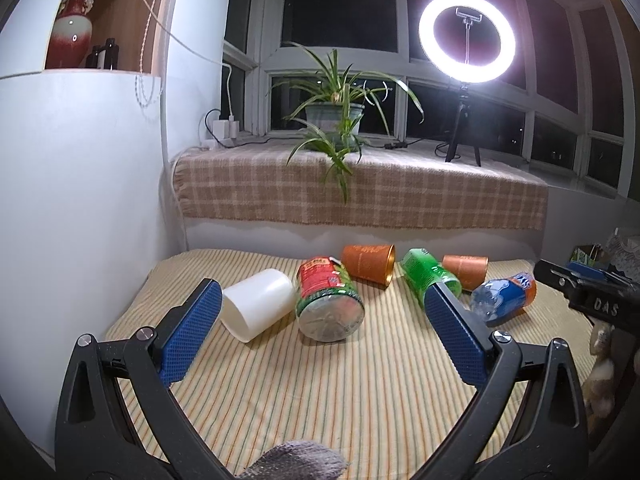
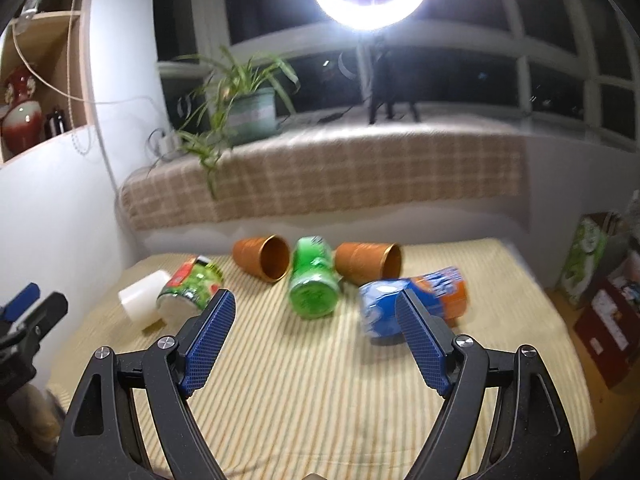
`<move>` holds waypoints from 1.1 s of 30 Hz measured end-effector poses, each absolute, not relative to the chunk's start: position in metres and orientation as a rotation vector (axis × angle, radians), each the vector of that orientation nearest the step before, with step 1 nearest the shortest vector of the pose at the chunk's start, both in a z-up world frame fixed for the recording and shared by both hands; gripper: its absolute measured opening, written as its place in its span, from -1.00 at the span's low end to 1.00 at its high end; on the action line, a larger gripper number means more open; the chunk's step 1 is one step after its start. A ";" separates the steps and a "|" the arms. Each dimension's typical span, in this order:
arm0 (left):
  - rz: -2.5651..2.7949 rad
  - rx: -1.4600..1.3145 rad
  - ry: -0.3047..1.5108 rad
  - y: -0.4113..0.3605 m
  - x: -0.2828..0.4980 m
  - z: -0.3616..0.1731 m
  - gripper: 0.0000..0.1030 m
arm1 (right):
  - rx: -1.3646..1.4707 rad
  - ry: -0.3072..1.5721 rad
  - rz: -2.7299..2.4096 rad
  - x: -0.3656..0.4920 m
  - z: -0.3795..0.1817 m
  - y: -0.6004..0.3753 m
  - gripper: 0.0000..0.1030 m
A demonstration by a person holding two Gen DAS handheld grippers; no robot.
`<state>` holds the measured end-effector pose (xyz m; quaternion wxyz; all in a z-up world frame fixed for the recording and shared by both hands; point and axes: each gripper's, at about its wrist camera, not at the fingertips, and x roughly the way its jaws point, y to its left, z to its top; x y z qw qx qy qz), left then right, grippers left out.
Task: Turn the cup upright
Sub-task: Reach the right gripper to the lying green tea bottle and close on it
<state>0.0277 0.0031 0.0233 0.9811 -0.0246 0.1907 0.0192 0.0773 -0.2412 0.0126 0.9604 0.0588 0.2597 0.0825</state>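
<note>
Both hand-held grippers, left (image 1: 322, 332) and right (image 2: 316, 330), are being held wide apart with nothing gripped; six cups are lying tipped over toward the far edge of the striped surface (image 1: 320, 392), white cup (image 1: 258, 304) nearest the left edge

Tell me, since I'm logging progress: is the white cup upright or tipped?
Tipped: the white cup lies on its side on the striped cloth.

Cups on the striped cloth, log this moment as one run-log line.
cups: six, all on their sides | left gripper: jaws open, facing red-labelled cup | right gripper: jaws open, empty | flipped: none
</note>
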 end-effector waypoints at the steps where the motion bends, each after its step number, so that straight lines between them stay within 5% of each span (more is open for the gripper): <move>1: 0.040 -0.050 0.387 0.004 0.027 0.022 1.00 | 0.121 0.544 0.182 0.084 0.011 -0.241 0.60; 21: 0.072 -0.140 0.517 0.050 0.019 -0.011 0.99 | 0.141 1.159 0.378 0.267 -0.032 -0.218 0.59; 33: 0.090 -0.188 0.531 0.069 0.017 -0.015 0.99 | 0.081 1.301 0.286 0.311 -0.069 -0.204 0.46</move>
